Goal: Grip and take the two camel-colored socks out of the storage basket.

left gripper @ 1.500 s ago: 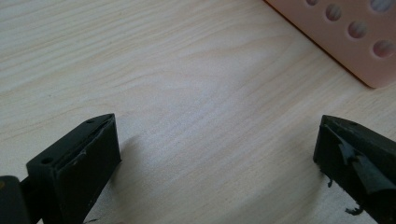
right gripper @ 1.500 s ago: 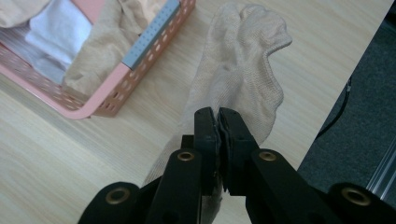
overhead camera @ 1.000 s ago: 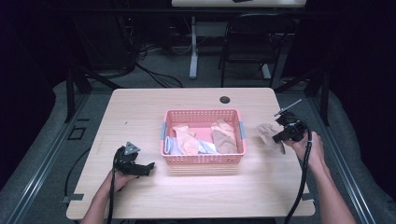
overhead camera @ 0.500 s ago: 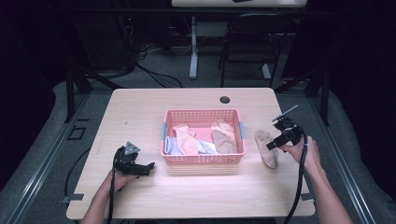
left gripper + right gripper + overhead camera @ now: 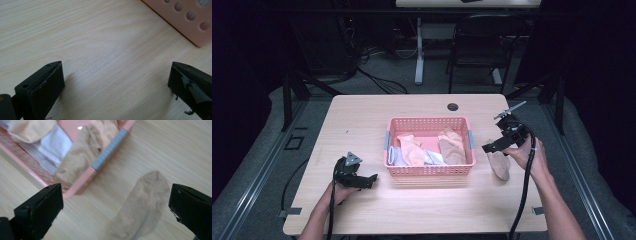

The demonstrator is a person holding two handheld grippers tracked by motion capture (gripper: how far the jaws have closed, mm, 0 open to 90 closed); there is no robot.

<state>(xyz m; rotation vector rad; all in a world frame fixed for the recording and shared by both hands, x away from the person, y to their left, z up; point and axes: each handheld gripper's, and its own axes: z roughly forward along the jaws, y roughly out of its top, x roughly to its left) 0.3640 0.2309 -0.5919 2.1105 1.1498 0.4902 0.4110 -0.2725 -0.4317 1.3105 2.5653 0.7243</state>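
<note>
Right gripper view looks past my right jaws, which have just been opening and stand wide with nothing between them, onto a beige sock (image 5: 141, 206) lying flat on the bench (image 5: 175, 150) below. Beyond the sock stands the pink basket (image 5: 82, 182), just beside it, with more socks inside. High view has my right gripper (image 5: 499, 146) above the sock, and my left gripper (image 5: 362, 179), jaws open and empty, resting left of the basket.
</note>
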